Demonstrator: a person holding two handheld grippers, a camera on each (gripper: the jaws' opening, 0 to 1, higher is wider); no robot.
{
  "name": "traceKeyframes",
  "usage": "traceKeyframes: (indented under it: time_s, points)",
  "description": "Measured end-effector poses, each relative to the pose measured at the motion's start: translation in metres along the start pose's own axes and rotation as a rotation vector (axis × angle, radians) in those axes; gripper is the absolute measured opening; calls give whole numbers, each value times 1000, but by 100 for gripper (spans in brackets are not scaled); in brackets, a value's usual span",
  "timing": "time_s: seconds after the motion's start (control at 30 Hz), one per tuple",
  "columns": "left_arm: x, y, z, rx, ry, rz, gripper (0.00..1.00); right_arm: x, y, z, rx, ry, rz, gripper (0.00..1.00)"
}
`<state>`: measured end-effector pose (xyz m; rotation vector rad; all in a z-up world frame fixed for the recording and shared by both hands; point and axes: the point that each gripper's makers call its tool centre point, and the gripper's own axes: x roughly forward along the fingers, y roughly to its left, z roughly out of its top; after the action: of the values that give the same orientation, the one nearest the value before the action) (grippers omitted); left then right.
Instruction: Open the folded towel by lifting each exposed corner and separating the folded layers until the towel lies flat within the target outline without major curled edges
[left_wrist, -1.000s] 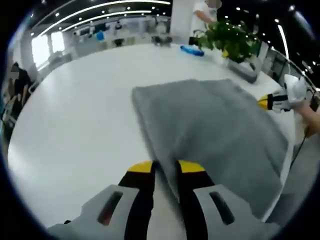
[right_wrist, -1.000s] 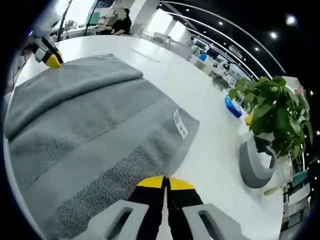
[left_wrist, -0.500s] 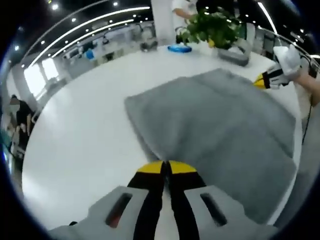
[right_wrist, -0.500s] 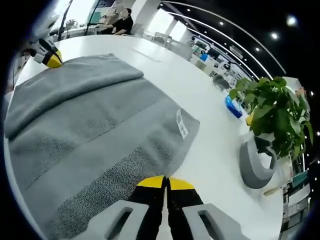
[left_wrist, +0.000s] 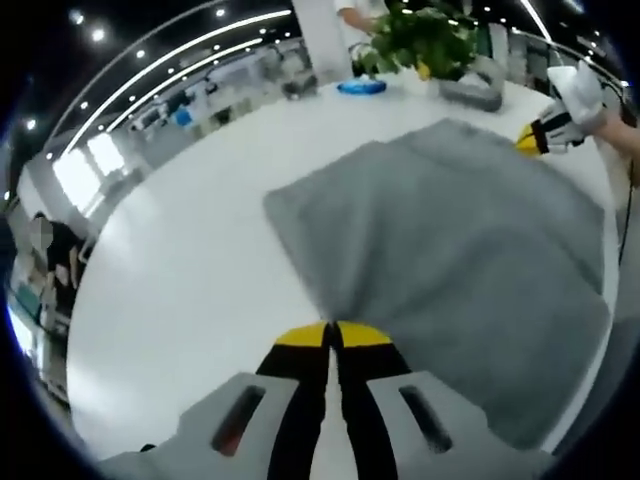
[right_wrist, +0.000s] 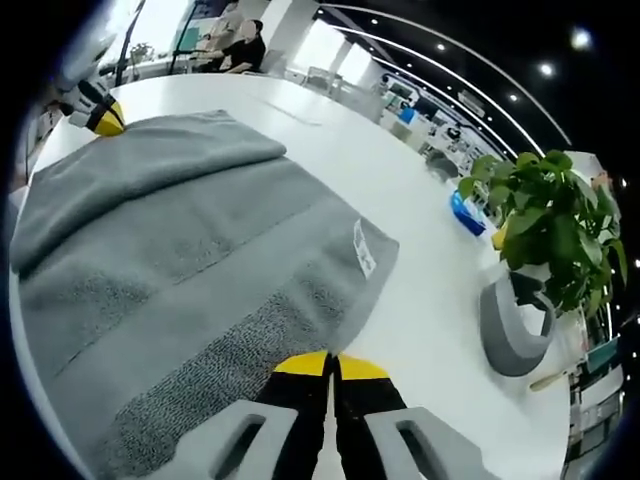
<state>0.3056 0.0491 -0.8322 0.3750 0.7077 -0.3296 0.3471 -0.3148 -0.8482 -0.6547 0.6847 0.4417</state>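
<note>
Towel (left_wrist: 450, 240): grey, on the white counter (left_wrist: 190, 260), mostly spread, one folded layer still lying along its far side in the right gripper view, label (right_wrist: 361, 247) near an edge. Left claw (left_wrist: 331, 335): jaws pressed together, pinching a towel corner. Since a second ago I have closed it from spread to shut and drawn the corner toward me, and the cloth fans taut from the pinch; I judge the corner ready to pull outward. Right claw (right_wrist: 330, 366): jaws pressed together on the towel's near edge, unchanged over the same second. Surroundings: potted plant (right_wrist: 545, 240) in a grey pot and a blue dish (right_wrist: 462, 215) well apart from the towel, people seated far off. Obstructions: none on the counter near the cloth; no target outline that I can make out.
</note>
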Motion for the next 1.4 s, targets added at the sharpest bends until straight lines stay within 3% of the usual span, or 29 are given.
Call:
traceKeyframes:
  time_s: [0.27, 0.5, 1.4]
  points:
    - [-2, 18, -17, 54, 55, 45, 2, 0, 0, 0, 0, -1, 1, 0]
    - [-4, 31, -26, 26, 68, 53, 2, 0, 0, 0, -5, 0, 1, 0]
    - [-18, 79, -55, 95, 124, 119, 2, 1, 0, 0, -11, -3, 9, 0]
